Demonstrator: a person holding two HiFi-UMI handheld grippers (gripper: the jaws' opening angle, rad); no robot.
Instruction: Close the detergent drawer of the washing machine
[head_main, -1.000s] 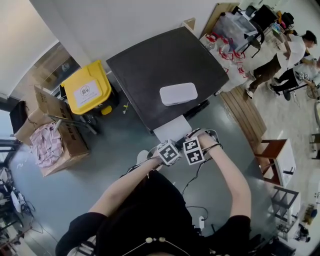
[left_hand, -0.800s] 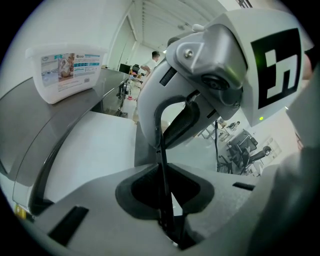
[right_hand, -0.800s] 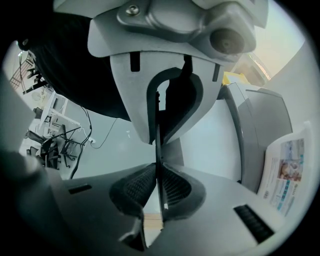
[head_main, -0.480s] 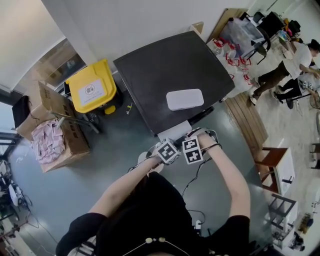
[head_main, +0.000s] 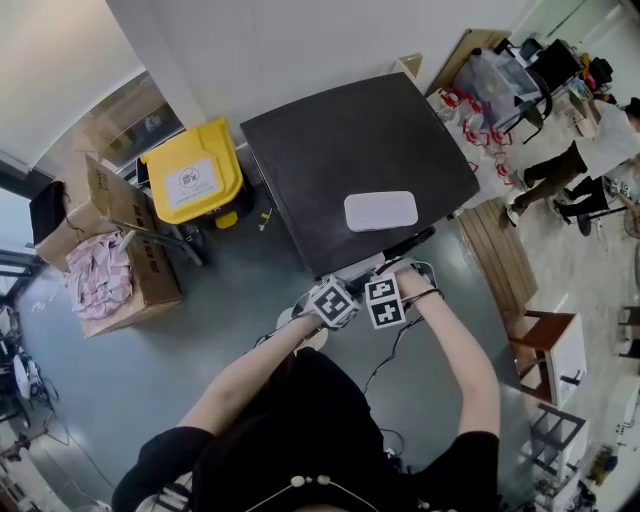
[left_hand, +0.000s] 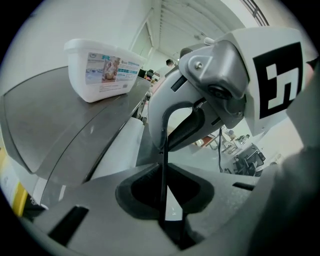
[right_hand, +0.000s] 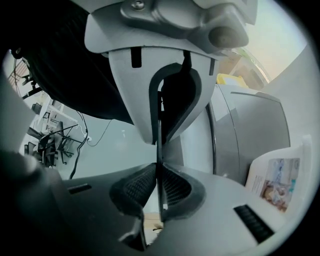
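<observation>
1. Progress check: the detergent drawer (head_main: 352, 268) looks almost home to me. From the head view only a thin pale sliver of it sticks out past the front edge of the washing machine (head_main: 330, 140), right under my two grippers.
2. The left gripper (left_hand: 164, 165) has its jaws pressed together with nothing in them. The right gripper (right_hand: 159, 165) is the same, pinched closed and empty. They sit side by side at the drawer front, so I read this as shoving with closed tips, not gripping.
3. What's left: probably just the last bit of push until the front sits flush. I honestly can't tell from above whether it's flush already.
4. The surface is the machine's flat dark grey top. A white tub (head_main: 380, 211) with a printed label sits on it towards the front, apart from the grippers.
5. The room has a grey floor (head_main: 200, 350). A yellow bin (head_main: 192, 180) stands just beside the machine, and cardboard boxes (head_main: 120, 260) with pinkish cloth are further out. There are wooden boards (head_main: 495, 235) on the other side and people (head_main: 575, 160) in the far corner.
</observation>
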